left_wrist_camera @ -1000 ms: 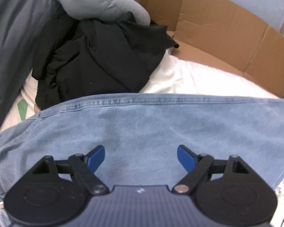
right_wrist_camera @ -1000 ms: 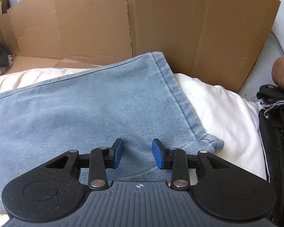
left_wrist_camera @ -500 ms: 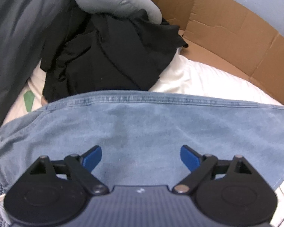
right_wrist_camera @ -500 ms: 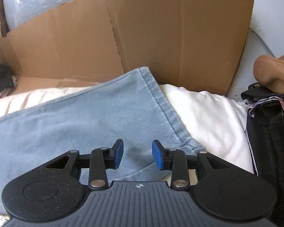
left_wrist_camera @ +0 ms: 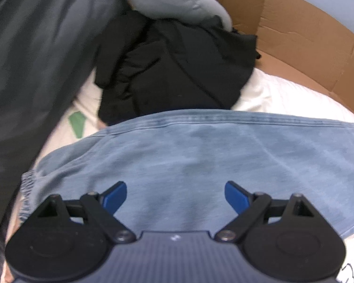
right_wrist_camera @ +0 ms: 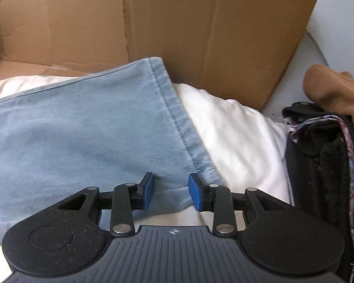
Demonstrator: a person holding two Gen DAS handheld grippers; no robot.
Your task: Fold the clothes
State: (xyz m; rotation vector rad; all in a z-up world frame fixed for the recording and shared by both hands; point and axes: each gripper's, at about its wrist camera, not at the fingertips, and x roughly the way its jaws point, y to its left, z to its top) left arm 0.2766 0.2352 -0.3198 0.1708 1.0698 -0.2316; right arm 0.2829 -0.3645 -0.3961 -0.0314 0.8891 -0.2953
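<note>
white quilt [right_wrist_camera: 236,127] | flat soft denim jeans [left_wrist_camera: 200,160] | left claw [left_wrist_camera: 175,195] wide | right claw [right_wrist_camera: 170,191] narrow, empty

jeans [left_wrist_camera: 200,155]: light blue denim, matt, soft, stitched hem
bedding [right_wrist_camera: 236,127]: white cloth, smooth, under the jeans
cardboard [right_wrist_camera: 177,23]: brown, matt, behind the jeans
black clothes [left_wrist_camera: 177,70]: matt cloth
right gripper [right_wrist_camera: 170,193]: black matt plastic, blue pads, metal pins

No readable text, label or number appears anywhere.
</note>
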